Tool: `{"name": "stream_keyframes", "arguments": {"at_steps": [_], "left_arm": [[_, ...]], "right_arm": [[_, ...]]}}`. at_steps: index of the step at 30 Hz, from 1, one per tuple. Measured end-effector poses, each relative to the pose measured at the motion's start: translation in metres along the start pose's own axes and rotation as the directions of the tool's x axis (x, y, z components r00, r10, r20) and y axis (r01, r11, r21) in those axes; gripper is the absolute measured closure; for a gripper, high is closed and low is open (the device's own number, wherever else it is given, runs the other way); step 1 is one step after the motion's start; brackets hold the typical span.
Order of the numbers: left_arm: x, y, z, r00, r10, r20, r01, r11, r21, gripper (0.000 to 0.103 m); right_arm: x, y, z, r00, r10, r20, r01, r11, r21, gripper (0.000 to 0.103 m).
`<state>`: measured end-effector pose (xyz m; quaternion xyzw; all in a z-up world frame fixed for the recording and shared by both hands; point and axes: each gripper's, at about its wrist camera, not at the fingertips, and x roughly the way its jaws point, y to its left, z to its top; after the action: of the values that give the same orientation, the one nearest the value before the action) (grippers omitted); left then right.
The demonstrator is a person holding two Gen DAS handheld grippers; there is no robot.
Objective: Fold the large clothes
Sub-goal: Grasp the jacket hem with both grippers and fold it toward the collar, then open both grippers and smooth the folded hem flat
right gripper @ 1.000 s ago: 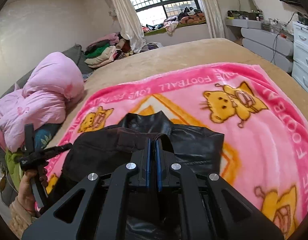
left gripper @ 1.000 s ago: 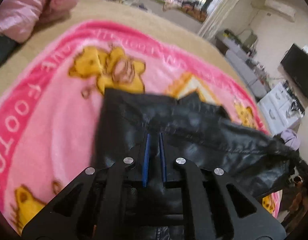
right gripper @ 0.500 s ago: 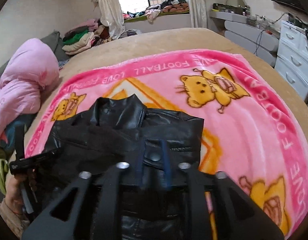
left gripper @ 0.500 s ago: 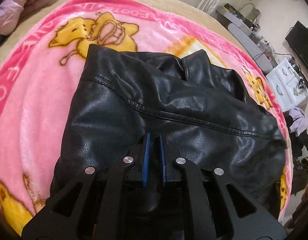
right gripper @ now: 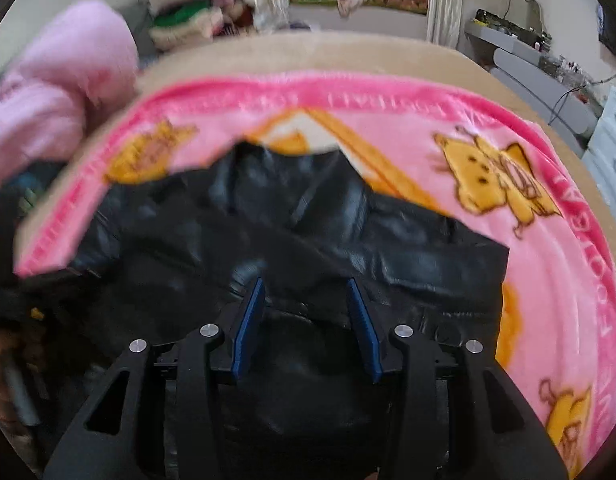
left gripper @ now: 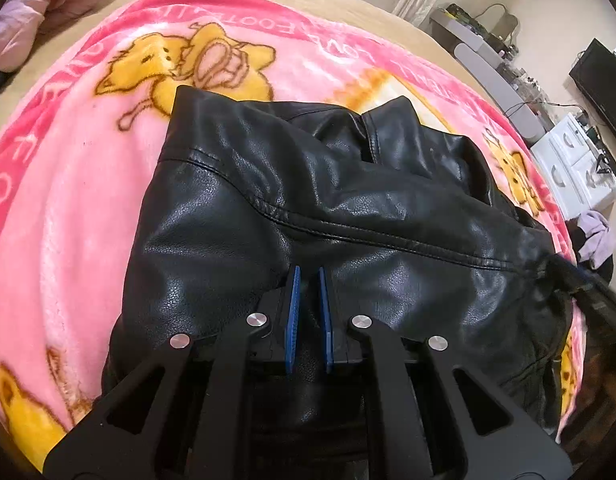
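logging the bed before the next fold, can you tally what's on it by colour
black: 1, the leather jacket
pink: 2, the cartoon blanket under it and the bundled quilt at the bed's edge
total: 3

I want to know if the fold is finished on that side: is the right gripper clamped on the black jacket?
No: the right gripper's blue pads stand well apart above the black leather jacket, pressing on nothing.
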<state>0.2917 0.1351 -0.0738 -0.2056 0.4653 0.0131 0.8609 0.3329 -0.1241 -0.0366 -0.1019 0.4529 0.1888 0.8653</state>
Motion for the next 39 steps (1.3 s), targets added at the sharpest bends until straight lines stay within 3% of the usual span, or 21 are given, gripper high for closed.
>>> {"name": "stream_keyframes", "arguments": {"at_steps": [2,6,10,13,14,20,24,30,32,36,39], "left_arm": [[0.000,-0.001,0.000,1.000,0.001,0.000,-0.001,1.000,0.005,0.099],[0.001,-0.002,-0.001,1.000,-0.007,-0.001,0.007,1.000,0.011,0.099],[0.000,-0.001,-0.001,1.000,-0.013,0.004,0.013,1.000,0.010,0.099],[-0.008,-0.006,-0.001,1.000,-0.006,0.012,0.006,1.000,0.026,0.099],[-0.013,-0.009,0.000,1.000,-0.013,0.015,0.012,0.999,0.032,0.099],[-0.035,-0.025,-0.003,0.998,-0.038,0.045,0.034,0.996,0.079,0.074],[-0.046,-0.035,-0.007,0.997,-0.034,0.063,0.026,0.993,0.117,0.052],[-0.050,-0.038,-0.019,0.998,-0.030,0.049,0.022,0.989,0.145,0.051],[-0.048,-0.040,-0.025,0.999,-0.026,0.034,0.020,0.986,0.166,0.052],[-0.039,-0.044,-0.042,1.000,0.030,0.007,-0.031,0.970,0.240,0.071],[-0.035,-0.046,-0.053,0.998,0.058,-0.001,-0.056,0.960,0.275,0.072]], "right_arm": [[0.018,-0.007,-0.008,0.999,-0.003,-0.052,0.005,1.000,0.028,0.063],[0.030,-0.025,-0.021,0.996,0.084,-0.029,-0.079,0.988,0.136,0.064],[0.022,-0.017,-0.021,0.998,0.062,-0.016,-0.060,0.993,0.100,0.063],[0.000,-0.014,-0.021,0.996,0.081,0.032,-0.083,0.993,0.088,0.051],[-0.008,-0.013,-0.023,0.995,0.089,0.053,-0.093,0.991,0.091,0.042],[-0.044,-0.012,-0.035,0.991,0.062,0.121,-0.071,0.995,0.072,0.033],[-0.056,-0.014,-0.042,0.987,0.073,0.145,-0.086,0.993,0.086,0.029],[-0.069,-0.007,-0.049,0.980,0.090,0.178,-0.106,0.990,0.087,0.030],[-0.073,-0.002,-0.049,0.976,0.096,0.195,-0.113,0.990,0.079,0.041],[-0.078,0.010,-0.047,0.970,0.128,0.207,-0.142,0.988,0.055,0.044],[-0.080,0.021,-0.044,0.966,0.146,0.211,-0.156,0.987,0.029,0.044]]}}
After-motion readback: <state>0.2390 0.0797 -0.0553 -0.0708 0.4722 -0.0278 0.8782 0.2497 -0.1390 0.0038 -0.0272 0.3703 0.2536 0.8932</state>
